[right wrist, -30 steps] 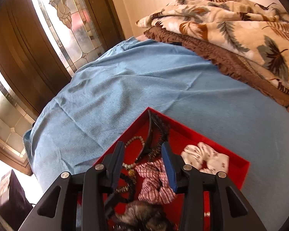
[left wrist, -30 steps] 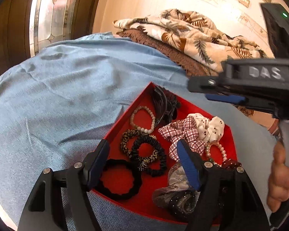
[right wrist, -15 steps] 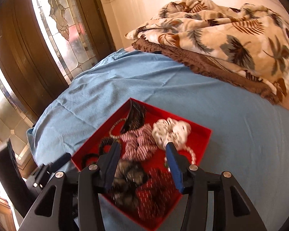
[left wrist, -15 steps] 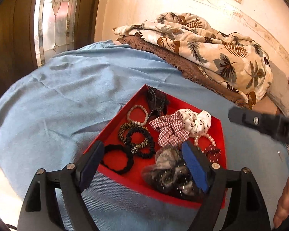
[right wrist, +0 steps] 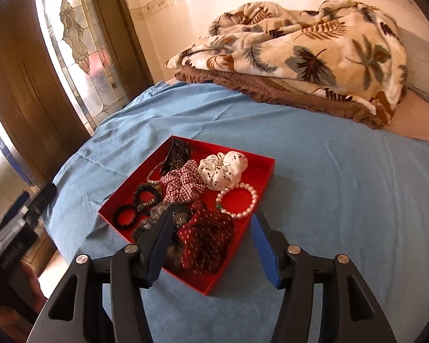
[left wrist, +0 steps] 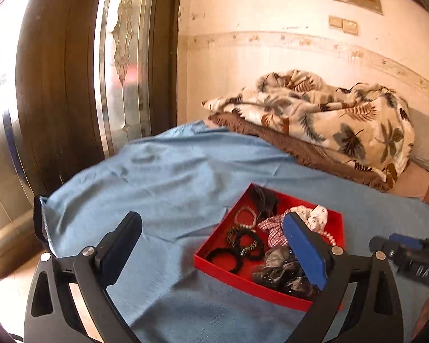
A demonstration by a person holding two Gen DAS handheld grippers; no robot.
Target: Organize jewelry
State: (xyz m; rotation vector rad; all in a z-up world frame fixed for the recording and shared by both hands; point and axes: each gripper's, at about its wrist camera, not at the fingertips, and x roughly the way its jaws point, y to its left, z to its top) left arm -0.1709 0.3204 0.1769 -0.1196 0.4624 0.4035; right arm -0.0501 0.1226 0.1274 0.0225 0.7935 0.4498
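Note:
A red tray [left wrist: 336, 217] [right wrist: 267, 162] sits on the blue sheet. It holds a white spotted scrunchie [right wrist: 223, 167], a checked scrunchie [right wrist: 183, 184], a dark red dotted scrunchie [right wrist: 207, 238], a pink bead bracelet [right wrist: 237, 198], black hair ties [right wrist: 125, 215], a pearl bracelet [left wrist: 244, 218] and a black claw clip [right wrist: 178, 151]. My left gripper [left wrist: 214, 245] is open and empty, held back above the tray's left side. My right gripper [right wrist: 210, 250] is open and empty above the tray's near corner. The right gripper also shows in the left wrist view [left wrist: 406, 253].
A leaf-print blanket [right wrist: 300, 48] lies folded over a brown blanket [right wrist: 271, 91] at the far side of the bed. A wooden door with stained glass [right wrist: 71, 43] stands to the left. The blue sheet [right wrist: 343, 185] spreads around the tray.
Both grippers have pulled back and up from the tray, which now looks smaller. The left gripper has swung left and its jaws have opened wider. The right jaws have opened wider too.

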